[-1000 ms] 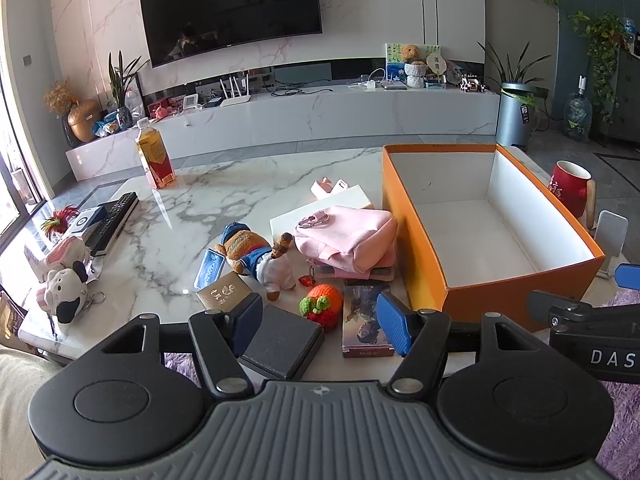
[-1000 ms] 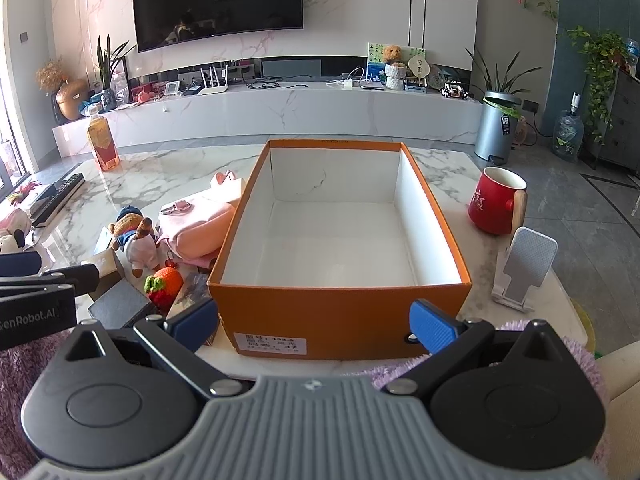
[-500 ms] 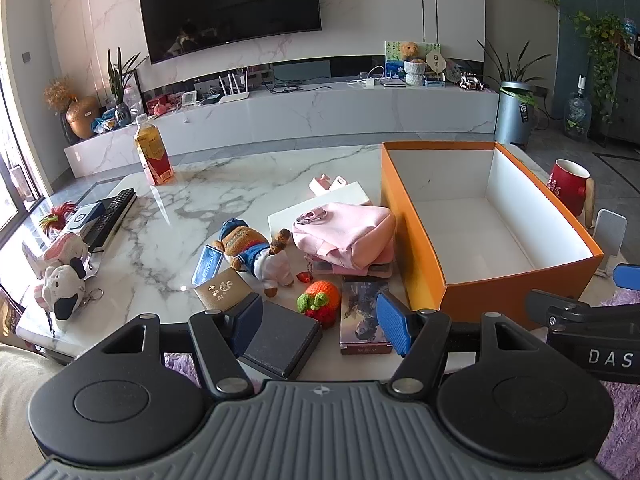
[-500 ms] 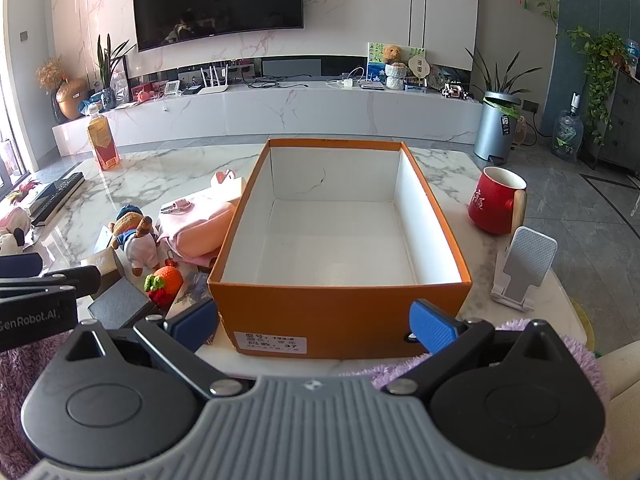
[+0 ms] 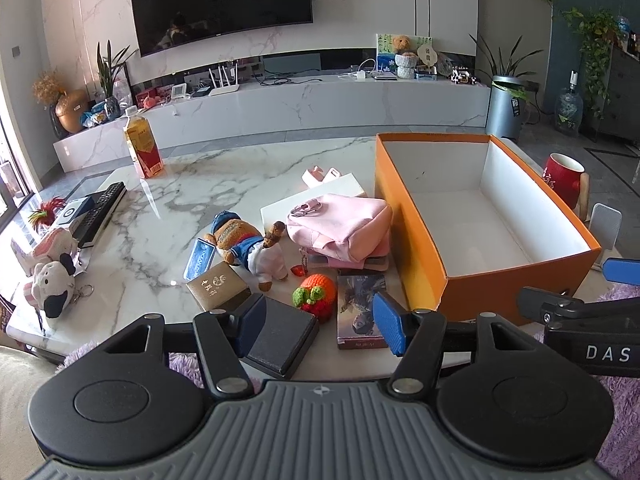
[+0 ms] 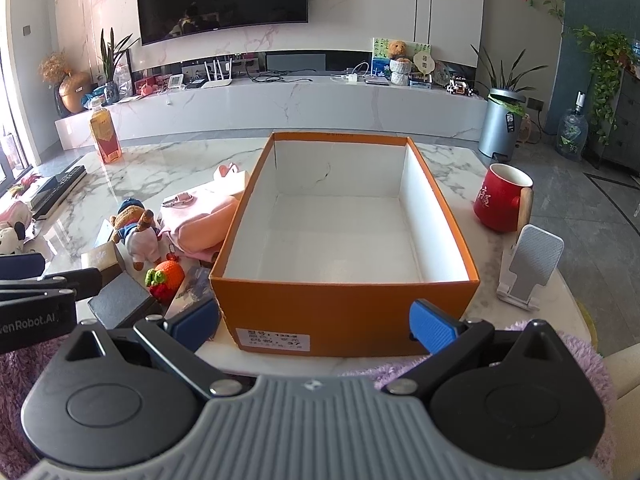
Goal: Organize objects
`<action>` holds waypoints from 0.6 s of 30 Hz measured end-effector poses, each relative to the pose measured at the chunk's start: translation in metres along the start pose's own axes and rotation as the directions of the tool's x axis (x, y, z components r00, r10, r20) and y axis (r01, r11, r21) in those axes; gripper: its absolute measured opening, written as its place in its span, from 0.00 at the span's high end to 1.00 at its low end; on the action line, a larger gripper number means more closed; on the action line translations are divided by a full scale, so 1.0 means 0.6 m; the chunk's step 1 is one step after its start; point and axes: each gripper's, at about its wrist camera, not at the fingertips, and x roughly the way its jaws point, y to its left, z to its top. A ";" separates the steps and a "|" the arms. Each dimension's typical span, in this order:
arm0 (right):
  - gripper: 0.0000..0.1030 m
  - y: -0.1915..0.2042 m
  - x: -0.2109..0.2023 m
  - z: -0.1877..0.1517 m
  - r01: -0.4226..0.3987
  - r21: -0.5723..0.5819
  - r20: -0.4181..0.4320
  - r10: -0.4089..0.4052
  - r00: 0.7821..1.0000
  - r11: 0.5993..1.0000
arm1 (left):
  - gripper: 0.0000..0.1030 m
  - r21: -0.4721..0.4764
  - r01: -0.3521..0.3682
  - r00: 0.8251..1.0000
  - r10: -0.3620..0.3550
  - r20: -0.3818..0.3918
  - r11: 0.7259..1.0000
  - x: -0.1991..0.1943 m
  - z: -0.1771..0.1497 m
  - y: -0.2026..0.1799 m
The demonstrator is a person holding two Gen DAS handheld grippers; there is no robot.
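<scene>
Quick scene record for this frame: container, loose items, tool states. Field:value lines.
container: orange box, open top, nothing inside
surface: marble table
loose items beside box: pink pouch, plush bear, knitted orange fruit, dark flat case, card box
other side of box: red mug
left tool: open, jaws have just been closing, nothing between them
right tool: open, holds nothing

Orange box (image 6: 344,312) with white interior; white marble table (image 5: 168,200) with grey veining; pale pink pouch (image 5: 340,226); orange crocheted fruit (image 5: 316,294) with green leaves; teddy bear (image 5: 248,246), brown, in blue and white clothes; red mug (image 6: 500,200) with white lettering; black-and-white plush cow (image 5: 54,284); black flat case (image 5: 282,334); gold card box (image 5: 216,286).
</scene>
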 end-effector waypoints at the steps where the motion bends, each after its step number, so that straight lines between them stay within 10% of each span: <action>1: 0.01 0.002 0.002 0.002 -0.006 -0.009 -0.001 0.006 1.000 1.000 | 0.35 -0.006 0.005 1.000 -0.005 -0.001 1.000 0.001 0.002 0.005; 18: 0.52 0.098 0.092 0.102 -0.203 -0.333 -0.053 0.196 0.979 0.921 | 0.78 -0.033 0.114 0.992 -0.116 -0.052 0.993 0.068 0.056 0.074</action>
